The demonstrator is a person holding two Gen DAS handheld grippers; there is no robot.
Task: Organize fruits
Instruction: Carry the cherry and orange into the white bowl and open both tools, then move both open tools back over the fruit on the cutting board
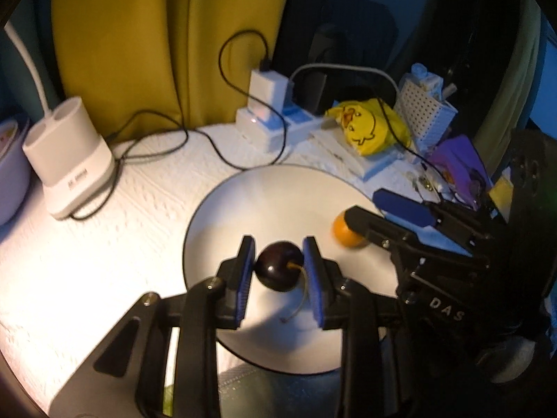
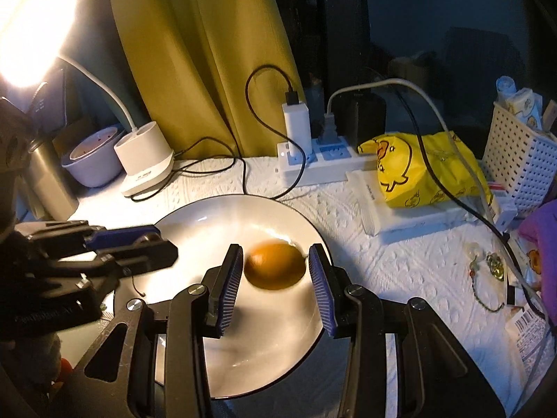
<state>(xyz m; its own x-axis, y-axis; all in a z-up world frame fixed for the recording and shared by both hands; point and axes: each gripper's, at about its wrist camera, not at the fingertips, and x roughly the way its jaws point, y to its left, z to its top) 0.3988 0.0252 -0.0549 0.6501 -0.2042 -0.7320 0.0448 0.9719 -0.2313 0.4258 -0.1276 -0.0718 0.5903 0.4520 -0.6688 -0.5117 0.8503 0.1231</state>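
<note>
With the cherry (image 1: 278, 270) set on the plate (image 1: 243, 191) between the left gripper (image 1: 280, 271)'s loosened pads and the orange (image 2: 275, 266) lying free between the right gripper (image 2: 275, 278)'s parted pads, both should lift straight up without nudging fruit.

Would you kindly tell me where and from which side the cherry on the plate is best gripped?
Grip the cherry across its round middle, coming from above and the near side, pads left and right. Its stem trails toward the camera, so that likely keeps the pads off it on the plate.

cherry (image 1: 278, 270) dark red | orange (image 2: 275, 267) orange | plate (image 1: 278, 195) white | curtain (image 1: 156, 35) mustard
</note>
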